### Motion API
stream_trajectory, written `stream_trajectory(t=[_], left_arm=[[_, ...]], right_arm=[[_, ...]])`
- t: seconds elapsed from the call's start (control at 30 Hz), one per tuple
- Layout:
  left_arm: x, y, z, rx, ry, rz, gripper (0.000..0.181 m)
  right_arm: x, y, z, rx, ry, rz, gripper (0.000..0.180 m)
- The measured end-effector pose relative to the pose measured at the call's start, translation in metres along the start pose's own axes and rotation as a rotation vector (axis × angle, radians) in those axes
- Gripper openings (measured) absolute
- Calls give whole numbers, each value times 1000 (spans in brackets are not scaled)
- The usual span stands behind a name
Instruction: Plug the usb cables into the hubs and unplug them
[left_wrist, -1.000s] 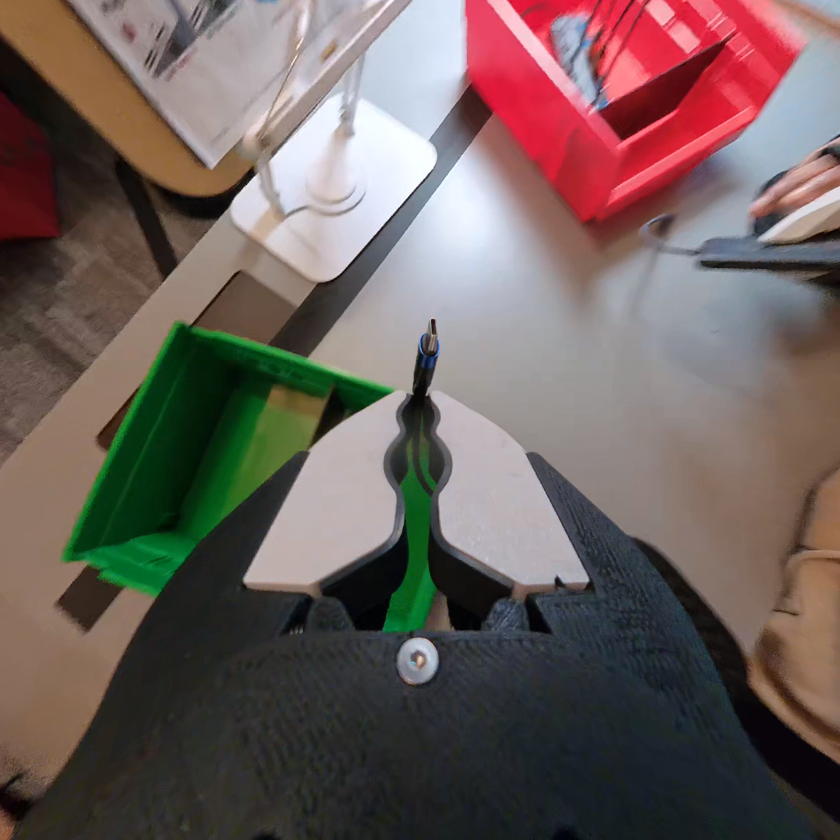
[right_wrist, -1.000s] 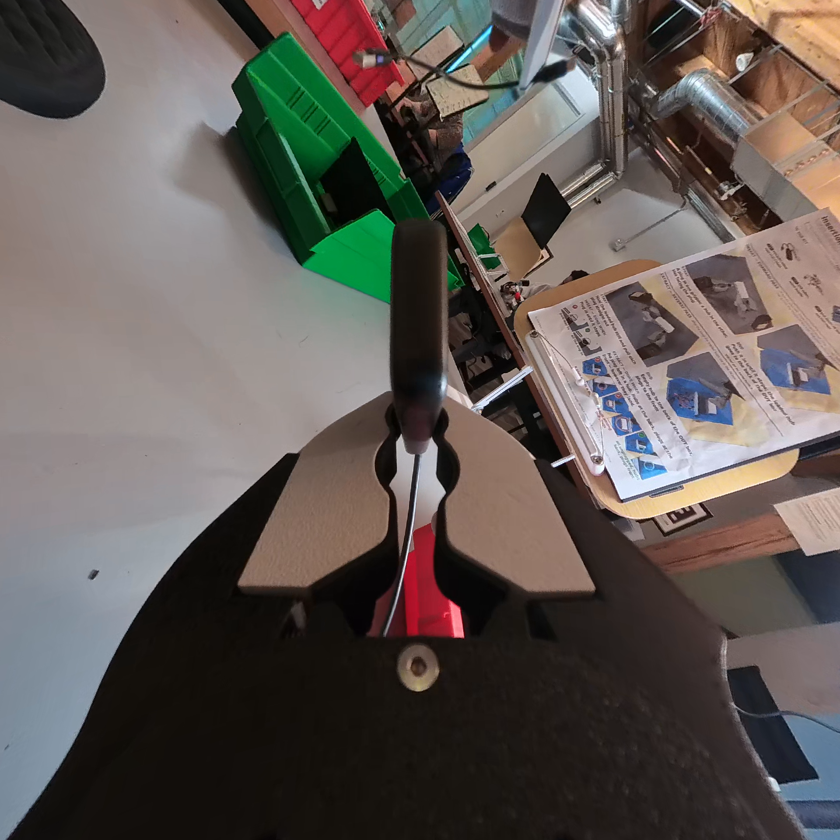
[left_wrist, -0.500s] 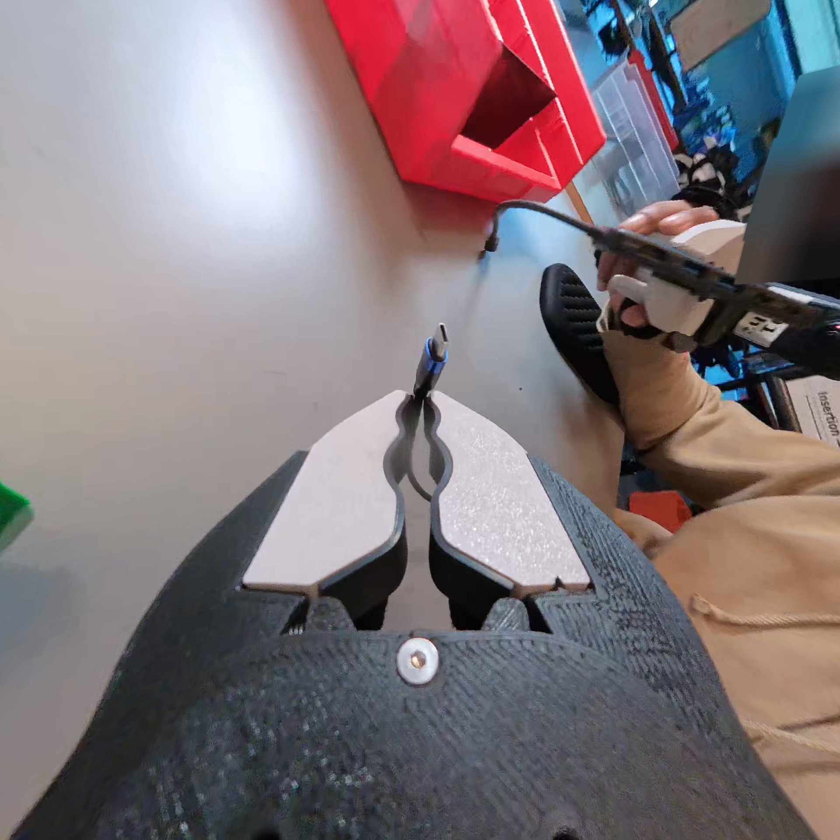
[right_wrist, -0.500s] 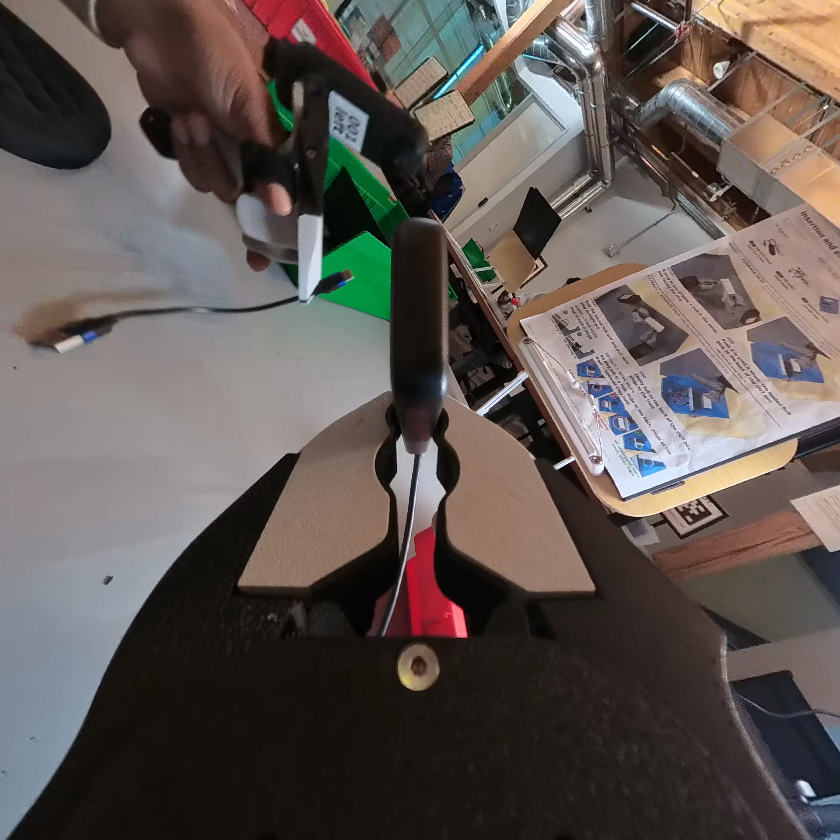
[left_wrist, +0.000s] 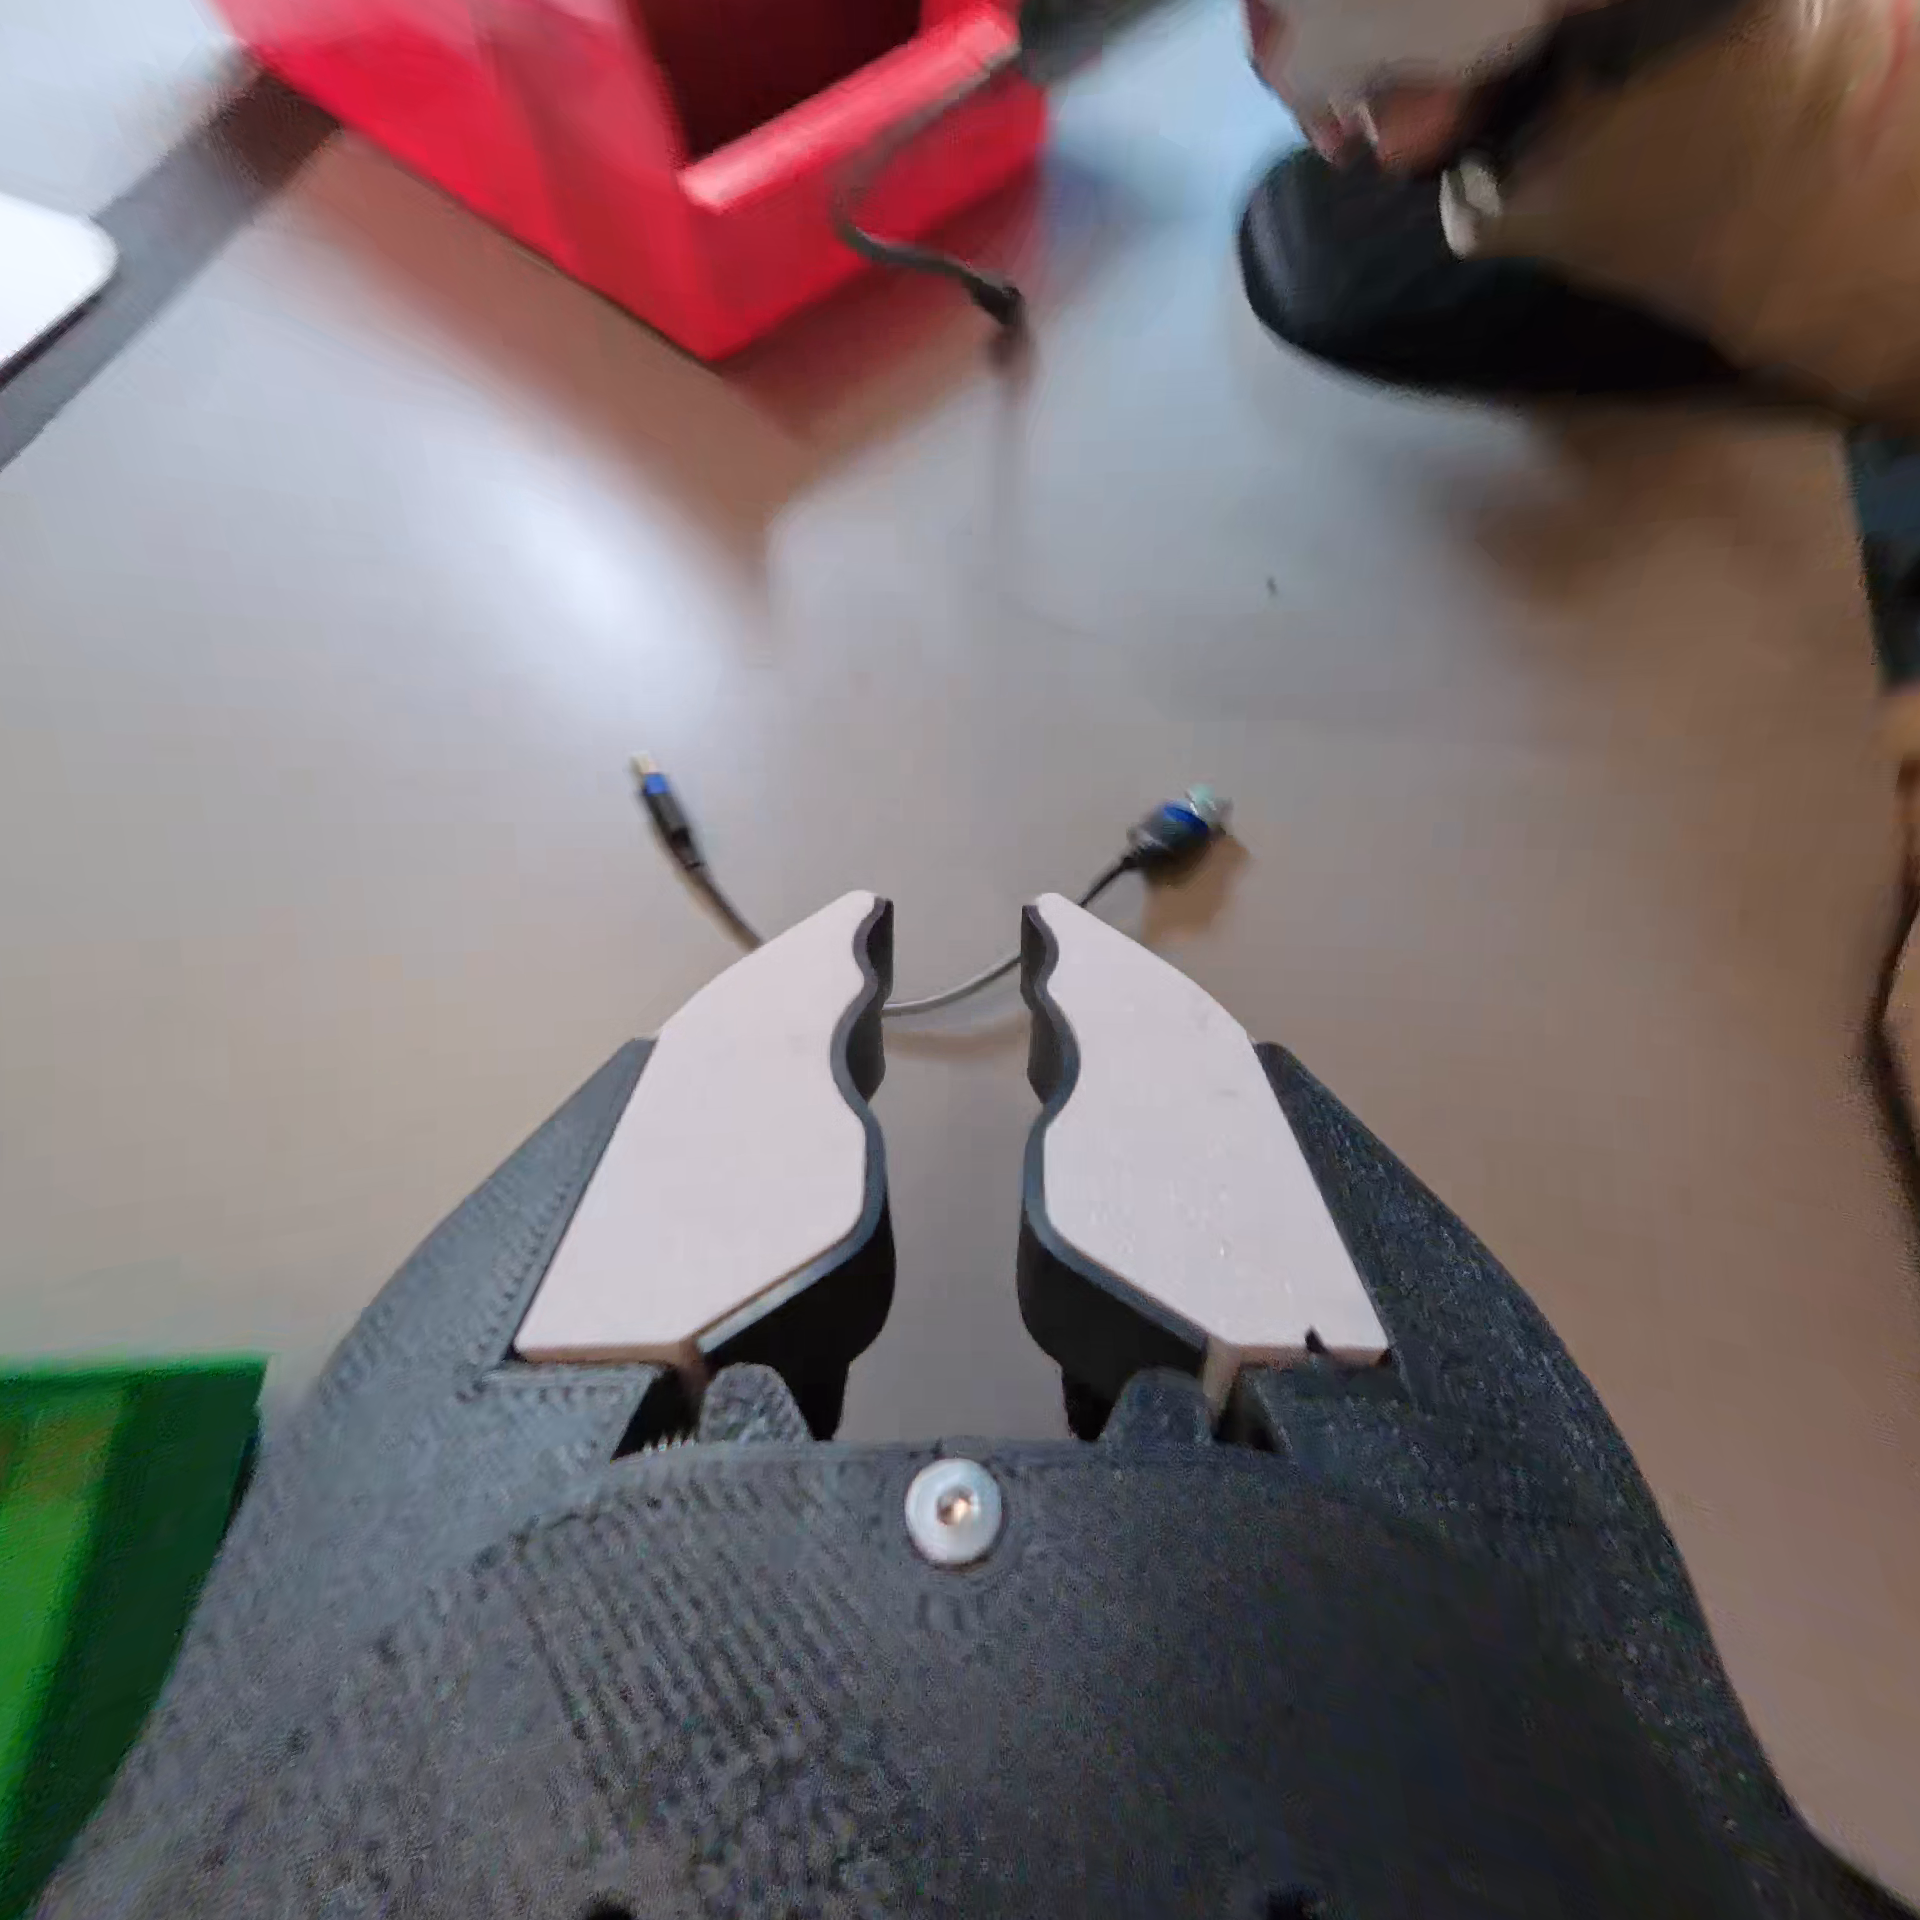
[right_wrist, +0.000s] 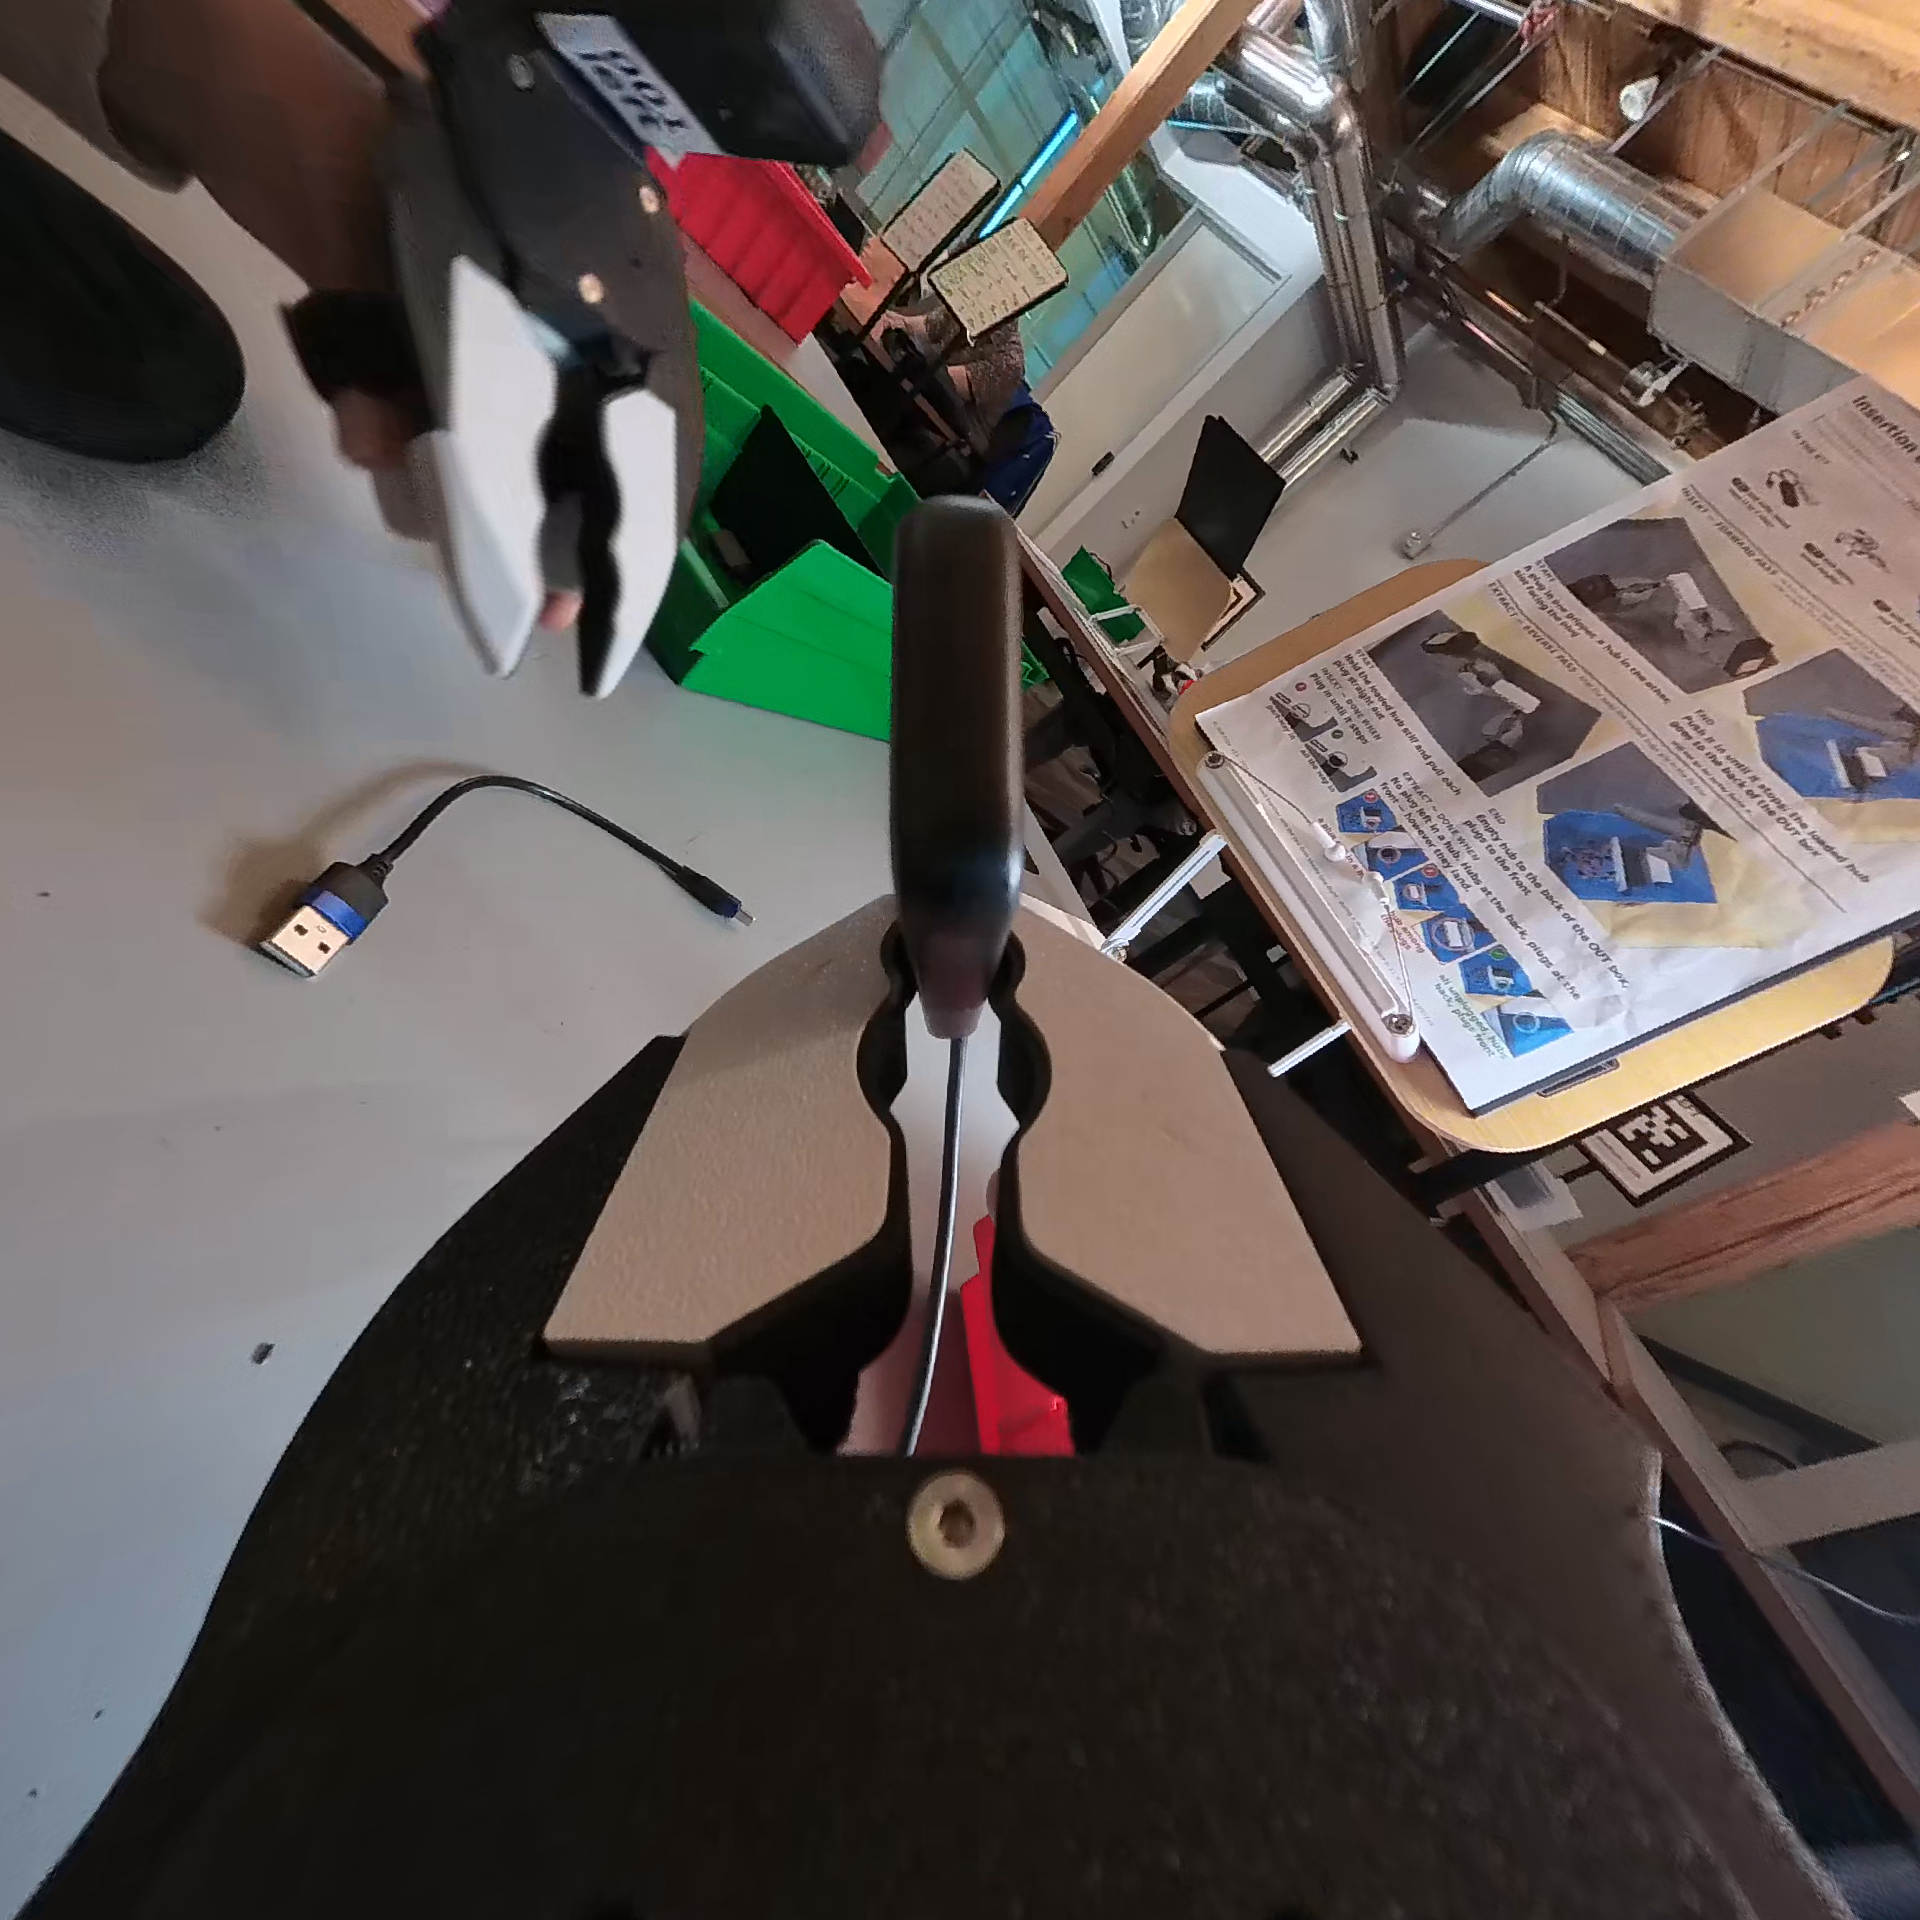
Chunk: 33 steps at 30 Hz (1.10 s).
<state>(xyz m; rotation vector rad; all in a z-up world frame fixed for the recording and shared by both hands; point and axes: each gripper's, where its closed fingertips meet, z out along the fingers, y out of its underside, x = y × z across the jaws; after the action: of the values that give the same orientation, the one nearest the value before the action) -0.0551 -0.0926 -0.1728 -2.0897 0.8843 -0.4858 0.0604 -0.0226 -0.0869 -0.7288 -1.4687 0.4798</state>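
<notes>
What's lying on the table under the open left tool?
A short black USB cable lies under the left tool, both plugs showing; the tool's fingers cover part of its middle in the left wrist view.

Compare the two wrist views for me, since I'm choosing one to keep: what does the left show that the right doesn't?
Only the left wrist view shows the hub's dangling pigtail in front of the red bin.

Only the right wrist view shows the black hub clamped in the right claw, the open left claw from outside, and the instruction sheet.

Both show the short usb cable lying loose on the grey table, and the green bin.
</notes>
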Motion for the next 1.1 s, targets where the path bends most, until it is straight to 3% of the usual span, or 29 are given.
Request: stream_trajectory(t=[0.17,0.3,0.4,0.53,0.67,0.77,0.9,0.97,1.1], left_arm=[[8,24,30,-218,-36,341,29],[7,26,39,-260,-15,406,26],[11,29,42,-267,6,420,6],[10,24,35,-224,-35,389,4],[17,6,14,-122,-7,271,4],[36,-15,-8,-18,125,120,4],[83,-53,-47,133,583,-233,3],[81,-70,-58,244,739,-427,3],[53,-34,-24,109,761,-670,3]], right_arm=[[4,1,-2,4,13,19,12],[7,2,-3,6,19,38,12],[8,0,-4,28,15,67,12],[9,-7,-8,83,-5,117,12],[10,-12,-10,114,-10,134,12],[9,-10,-9,109,-12,132,12],[7,-9,-7,103,-19,138,12],[7,-9,-7,102,-19,138,12],[8,-10,-8,103,-17,138,12]])
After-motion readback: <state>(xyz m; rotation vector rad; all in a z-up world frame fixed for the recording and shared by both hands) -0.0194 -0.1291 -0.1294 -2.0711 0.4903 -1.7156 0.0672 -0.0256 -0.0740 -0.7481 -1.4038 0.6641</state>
